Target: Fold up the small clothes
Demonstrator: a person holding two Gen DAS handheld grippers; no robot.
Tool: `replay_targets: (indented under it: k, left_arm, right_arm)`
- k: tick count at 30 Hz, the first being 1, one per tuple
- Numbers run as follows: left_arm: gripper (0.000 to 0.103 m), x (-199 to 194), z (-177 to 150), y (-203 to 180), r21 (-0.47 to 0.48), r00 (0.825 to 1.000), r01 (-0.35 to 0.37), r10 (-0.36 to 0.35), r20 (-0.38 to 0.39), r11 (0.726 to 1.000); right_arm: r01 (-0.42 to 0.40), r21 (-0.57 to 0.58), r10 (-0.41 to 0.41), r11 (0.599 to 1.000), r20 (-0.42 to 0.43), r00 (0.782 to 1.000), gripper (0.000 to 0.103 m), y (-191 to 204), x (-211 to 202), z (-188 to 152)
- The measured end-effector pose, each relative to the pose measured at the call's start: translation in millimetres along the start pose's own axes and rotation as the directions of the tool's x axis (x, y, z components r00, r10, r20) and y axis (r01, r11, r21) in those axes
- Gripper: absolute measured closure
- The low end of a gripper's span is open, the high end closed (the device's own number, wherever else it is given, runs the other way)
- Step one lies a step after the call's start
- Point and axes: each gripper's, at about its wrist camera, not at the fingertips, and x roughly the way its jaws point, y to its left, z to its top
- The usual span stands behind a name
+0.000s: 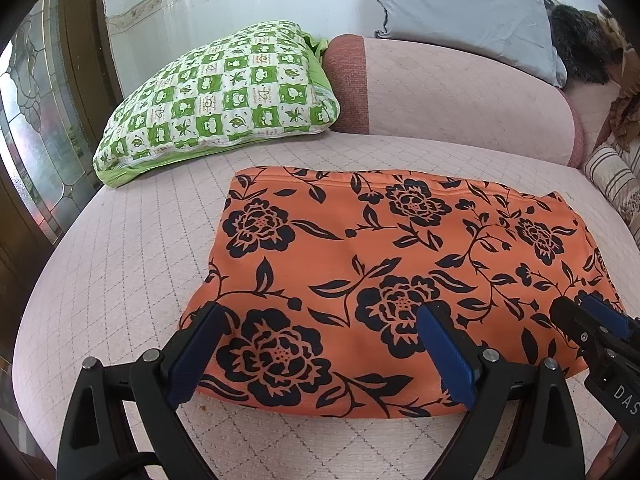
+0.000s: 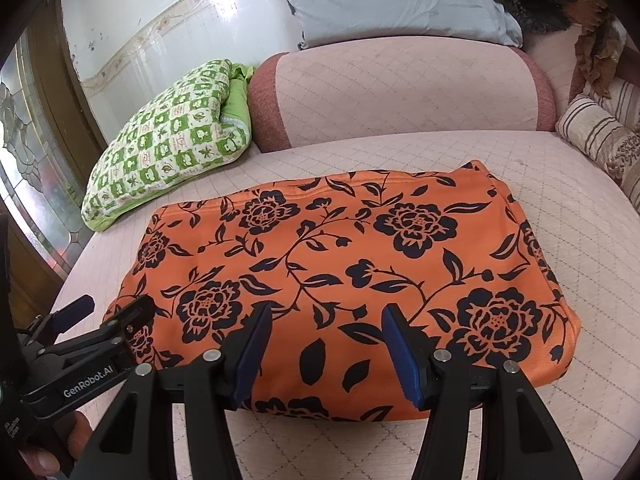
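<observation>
Both tools hover with jaws apart over the near edge of the orange flowered cloth (image 2: 340, 272), left tool (image 1: 320, 328) beside right tool (image 2: 324, 320), gripping nothing. The cloth lies folded flat on the pink sofa seat (image 1: 120, 248). Beyond sits a green checked cushion (image 1: 224, 96).

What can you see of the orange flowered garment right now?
The orange garment is soft fabric printed with black roses and vines, folded into a flat, layered rectangle on the quilted pink cushion. A stitched hem runs along its far edge. Both grippers stand open over its near edge, left gripper and right gripper; contact is unclear.
</observation>
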Motion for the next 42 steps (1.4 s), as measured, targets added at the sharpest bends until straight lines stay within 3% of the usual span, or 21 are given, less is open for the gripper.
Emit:
replay_targets:
  k: [42]
  left_arm:
    - [0.007, 3, -2, -12, 0.022, 1.0, 0.005, -0.005, -0.012, 1.0]
  right_arm:
    - [0.007, 0.014, -0.007, 1.0, 0.018, 1.0, 0.042, -14, -9, 5]
